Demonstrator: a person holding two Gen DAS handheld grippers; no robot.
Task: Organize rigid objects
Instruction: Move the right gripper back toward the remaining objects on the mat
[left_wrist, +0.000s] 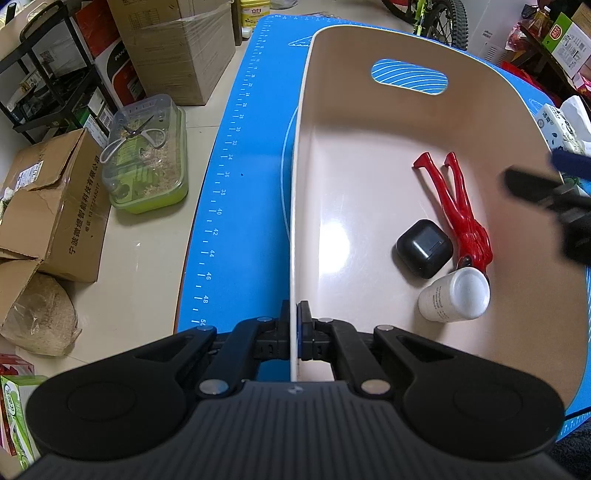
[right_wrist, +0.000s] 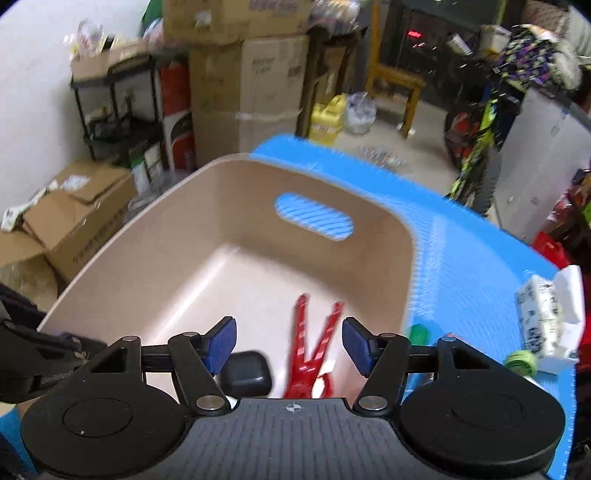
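From the left wrist camera, the left gripper (left_wrist: 294, 325) has its fingers pinched together on the near rim of the beige bin (left_wrist: 369, 122), the thin wall caught between the pads; I take it the person is steadying the bin so it does not slide on the blue mat (left_wrist: 240, 177) while things go in. On the bin floor, toward its right side, lie a black case (left_wrist: 424, 248), a red clip (left_wrist: 456, 206) stretched away to the far side, and a white bottle (left_wrist: 456, 299) on its side, the three touching or nearly so in a small cluster. The dark shape at the right edge looks like the other gripper coming over the bin's right wall. Off the mat to the left sit cardboard boxes and a clear container with scissors (left_wrist: 136, 127) on its lid, well apart from the work. From the right wrist camera, blurred, the right gripper (right_wrist: 289, 343) hovers above the near right part of the bin with its blue pads (right_wrist: 221, 341) apart and nothing between them; the case and clip show below the gap, so my guess is it has let something go there. Outside the bin to the right, on the mat, a green cap (right_wrist: 521, 361) and a tissue pack (right_wrist: 546, 321) lie near the edge, possibly next to be gathered.
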